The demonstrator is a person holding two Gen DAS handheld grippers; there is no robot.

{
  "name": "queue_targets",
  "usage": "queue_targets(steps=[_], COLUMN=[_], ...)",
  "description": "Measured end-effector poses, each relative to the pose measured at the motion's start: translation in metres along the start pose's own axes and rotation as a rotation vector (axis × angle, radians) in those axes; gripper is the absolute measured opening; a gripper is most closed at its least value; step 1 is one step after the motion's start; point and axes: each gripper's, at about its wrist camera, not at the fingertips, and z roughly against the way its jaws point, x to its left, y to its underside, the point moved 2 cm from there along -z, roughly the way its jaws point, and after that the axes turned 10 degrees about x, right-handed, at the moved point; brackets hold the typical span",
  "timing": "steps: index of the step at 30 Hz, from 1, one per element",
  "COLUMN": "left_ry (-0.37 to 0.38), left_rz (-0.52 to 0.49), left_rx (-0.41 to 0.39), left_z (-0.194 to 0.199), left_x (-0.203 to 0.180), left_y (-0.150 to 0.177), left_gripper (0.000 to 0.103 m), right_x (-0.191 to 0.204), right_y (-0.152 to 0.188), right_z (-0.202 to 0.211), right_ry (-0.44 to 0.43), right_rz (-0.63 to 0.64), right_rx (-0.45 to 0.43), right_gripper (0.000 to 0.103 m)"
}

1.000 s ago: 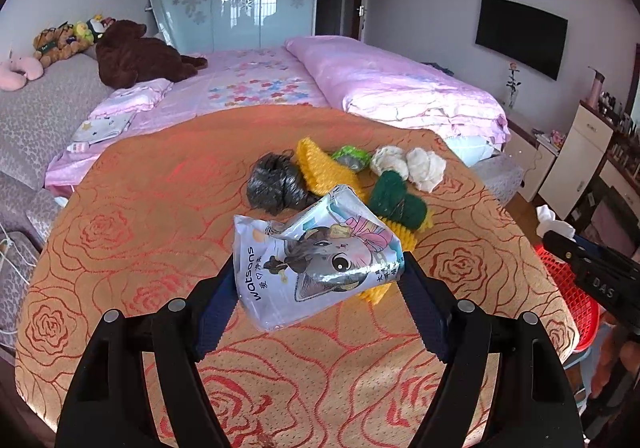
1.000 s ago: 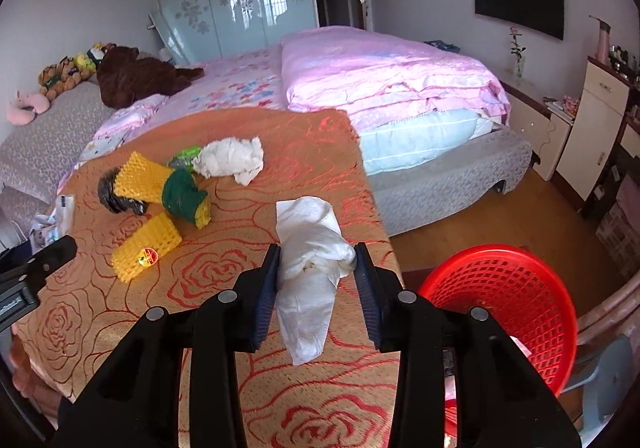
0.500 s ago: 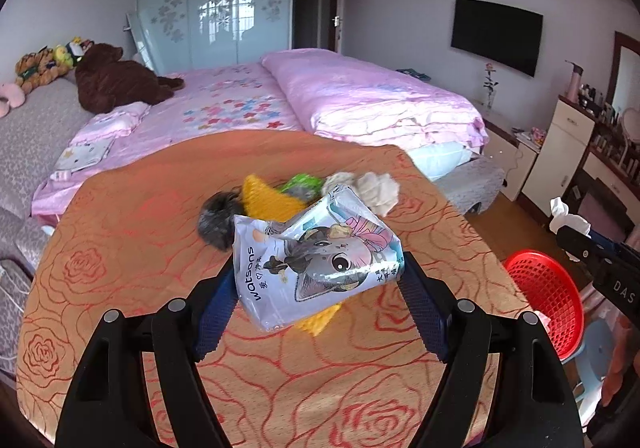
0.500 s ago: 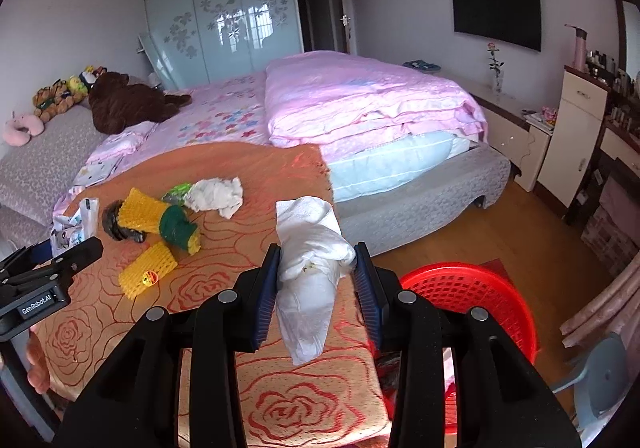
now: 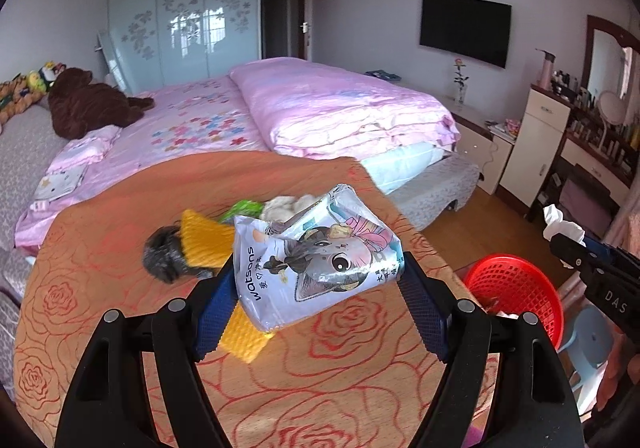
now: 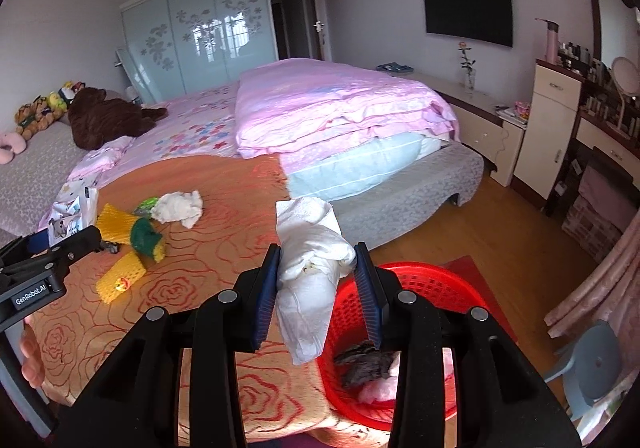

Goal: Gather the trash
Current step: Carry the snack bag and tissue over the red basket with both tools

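Jaws clamped: left on wipes packet [image 5: 320, 252], right on tissue wad [image 6: 312, 268] above red basket [image 6: 420, 288].

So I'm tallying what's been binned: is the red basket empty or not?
Not empty. The red basket on the floor already holds a dark crumpled piece and something pale pink at its bottom.

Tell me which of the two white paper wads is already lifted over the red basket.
The white wad clamped in the right tool, hanging over the red basket rim. The other crumpled wad lies loose on the orange cloth.
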Motion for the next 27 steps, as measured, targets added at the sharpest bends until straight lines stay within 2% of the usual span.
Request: queue_targets(steps=[27], left_ry=[0.117], left_rz=[-0.16], left_rx=[0.036], left_z=[-0.03], left_x=[-0.099], left_y=[-0.005], left_gripper=[0.074], right_x=[-0.088], right_y=[0.021], right_z=[0.007], right_ry=[0.114], right_rz=[-0.133], right_rx=[0.011], right_gripper=[0.036])
